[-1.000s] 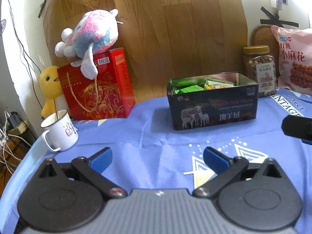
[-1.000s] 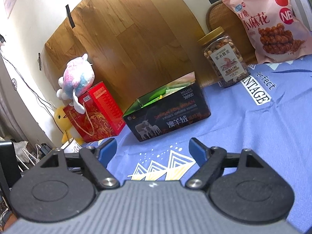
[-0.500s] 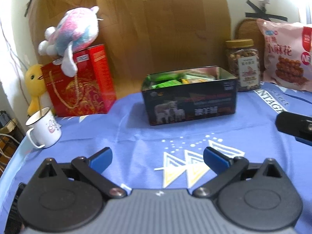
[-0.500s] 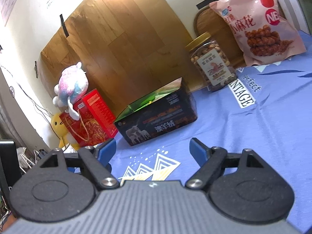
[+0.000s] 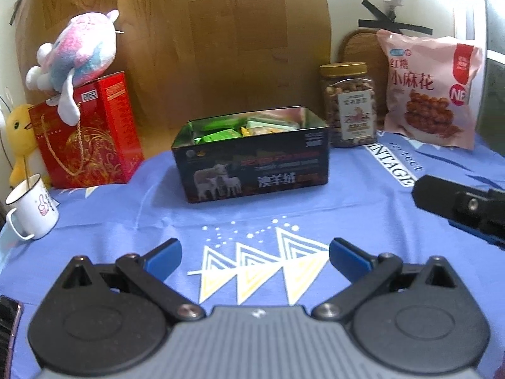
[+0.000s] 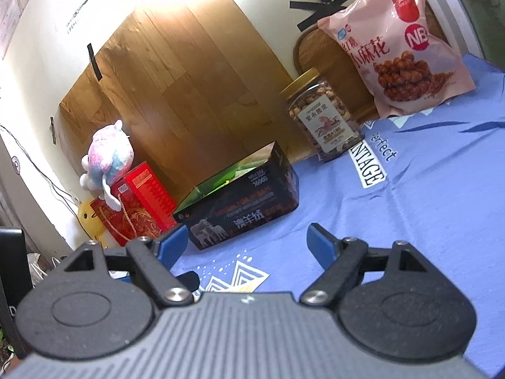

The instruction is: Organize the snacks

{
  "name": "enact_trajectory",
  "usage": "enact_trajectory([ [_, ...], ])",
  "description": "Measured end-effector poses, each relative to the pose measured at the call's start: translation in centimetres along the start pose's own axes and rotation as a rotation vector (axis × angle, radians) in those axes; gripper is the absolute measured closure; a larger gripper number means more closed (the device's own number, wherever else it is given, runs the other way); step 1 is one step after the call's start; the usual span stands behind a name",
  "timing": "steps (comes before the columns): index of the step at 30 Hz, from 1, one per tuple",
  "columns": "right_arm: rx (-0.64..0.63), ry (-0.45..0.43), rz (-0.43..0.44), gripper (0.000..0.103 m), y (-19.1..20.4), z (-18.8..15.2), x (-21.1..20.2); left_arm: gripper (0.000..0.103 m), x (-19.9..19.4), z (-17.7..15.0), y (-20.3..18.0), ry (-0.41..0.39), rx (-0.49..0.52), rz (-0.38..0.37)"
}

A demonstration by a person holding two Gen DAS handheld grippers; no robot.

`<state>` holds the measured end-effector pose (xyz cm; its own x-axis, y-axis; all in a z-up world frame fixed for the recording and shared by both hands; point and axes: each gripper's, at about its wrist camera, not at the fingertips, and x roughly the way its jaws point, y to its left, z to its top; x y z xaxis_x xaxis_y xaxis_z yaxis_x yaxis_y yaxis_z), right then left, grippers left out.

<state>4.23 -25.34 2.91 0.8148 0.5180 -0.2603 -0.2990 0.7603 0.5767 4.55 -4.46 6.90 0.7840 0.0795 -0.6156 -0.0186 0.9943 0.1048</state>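
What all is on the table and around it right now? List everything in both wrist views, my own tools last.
tin box: 1, black, lid off, mid-table, snack packets inside
nut jar: 1, clear with gold lid, right of the box
snack bag: 1, pink, upright behind and right of the jar
gift bag: 1, red, left of the box
plush toy: 1, pink and blue, on top of the gift bag
yellow plush: 1, behind the gift bag, far left
mug: 1, white, front left
tablecloth: 1, blue, printed
wood-grain board: 1, brown, against the wall
left gripper: blue fingers apart, empty
right gripper: blue fingers apart, empty
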Motion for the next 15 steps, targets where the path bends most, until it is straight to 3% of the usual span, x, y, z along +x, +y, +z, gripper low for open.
enact_trajectory([
  [15, -0.058, -0.042, -0.002, 0.017, 1.3, 0.2, -1.1, 0.0, -1.1, 0.0, 0.8, 0.008, -0.095, -0.118],
])
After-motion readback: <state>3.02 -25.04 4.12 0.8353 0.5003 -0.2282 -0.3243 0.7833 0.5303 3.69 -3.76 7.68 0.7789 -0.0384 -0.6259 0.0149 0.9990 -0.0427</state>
